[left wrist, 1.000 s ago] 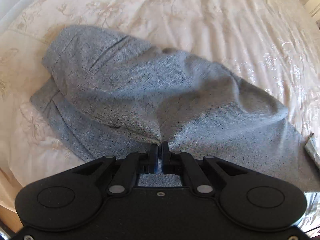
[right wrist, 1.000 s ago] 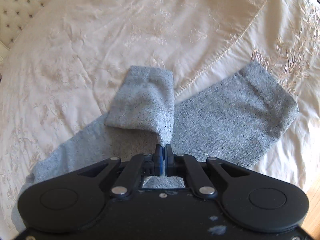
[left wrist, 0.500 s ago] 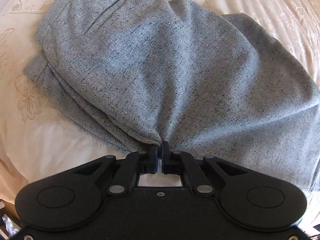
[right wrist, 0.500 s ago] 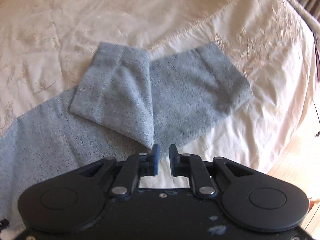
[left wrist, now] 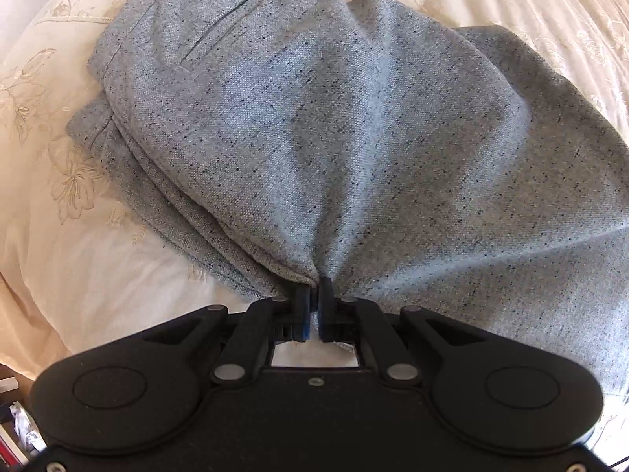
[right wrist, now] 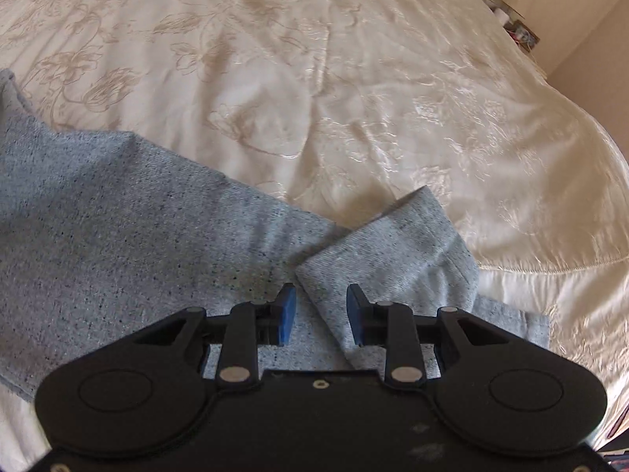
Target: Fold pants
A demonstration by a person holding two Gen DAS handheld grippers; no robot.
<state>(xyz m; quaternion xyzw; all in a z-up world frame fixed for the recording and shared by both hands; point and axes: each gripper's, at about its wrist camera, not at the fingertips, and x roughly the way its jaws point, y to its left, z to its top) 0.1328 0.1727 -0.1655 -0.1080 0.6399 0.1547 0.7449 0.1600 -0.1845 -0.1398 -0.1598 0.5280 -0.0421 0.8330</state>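
The grey speckled pants (left wrist: 354, 137) lie on a cream embroidered bedspread (left wrist: 70, 255). In the left wrist view the waist end is folded over itself, with a pocket seam at the top. My left gripper (left wrist: 313, 299) is shut on a pinched fold of the pants' near edge. In the right wrist view the pant legs (right wrist: 118, 228) lie flat, with one cuff (right wrist: 397, 247) folded back across them. My right gripper (right wrist: 319, 314) is open and empty, just above the folded cuff's near edge.
The bedspread (right wrist: 354, 78) stretches wide beyond the pants. The bed's edge falls away at the right, with a wall and a small shelf (right wrist: 519, 27) beyond. Clutter on the floor (left wrist: 15, 424) shows at the lower left of the left wrist view.
My right gripper has let go of the cuff and opened wide, swinging left. My left gripper stays shut on the pants and has carried the fold over the waist end.
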